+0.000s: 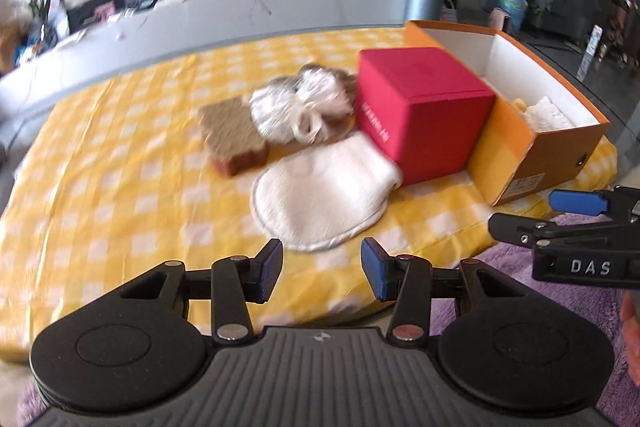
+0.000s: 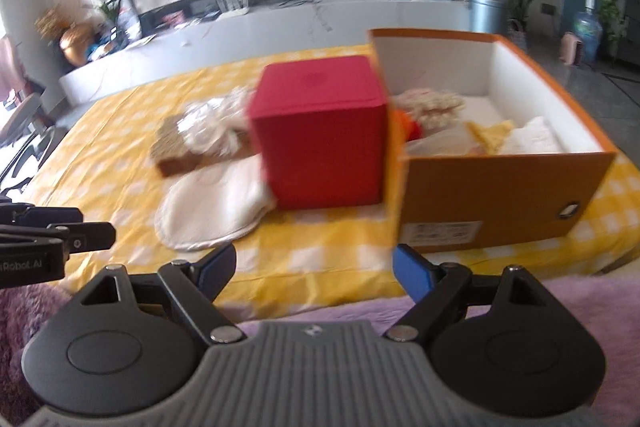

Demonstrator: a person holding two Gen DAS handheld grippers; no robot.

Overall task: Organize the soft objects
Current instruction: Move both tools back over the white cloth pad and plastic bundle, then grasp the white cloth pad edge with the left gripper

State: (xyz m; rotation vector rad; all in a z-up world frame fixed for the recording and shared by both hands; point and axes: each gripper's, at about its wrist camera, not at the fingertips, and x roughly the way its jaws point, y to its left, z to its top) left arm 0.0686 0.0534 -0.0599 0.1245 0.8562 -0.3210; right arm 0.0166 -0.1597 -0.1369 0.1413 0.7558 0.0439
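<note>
Mitt [image 1: 320,195] lies ahead of the gaping left hand-held gripper [image 1: 322,269].

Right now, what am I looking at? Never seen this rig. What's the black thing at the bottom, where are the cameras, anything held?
No robot arm here: a person holds one two-finger tool in each hand, and each tool carries a fisheye camera looking forward along its fingers. The black shape at the bottom of each picture is that tool's own body.

The left wrist view shows the left tool, with the right one poking in at its right edge. The right wrist view shows the right tool. Both are open and hold nothing.

Ahead lies a yellow checked cloth. On it: a white mitt, a brown sponge, a fluffy white bundle, a red box and an open orange box with some soft things already inside. The pictures are motion-blurred, so finer detail is unclear.
</note>
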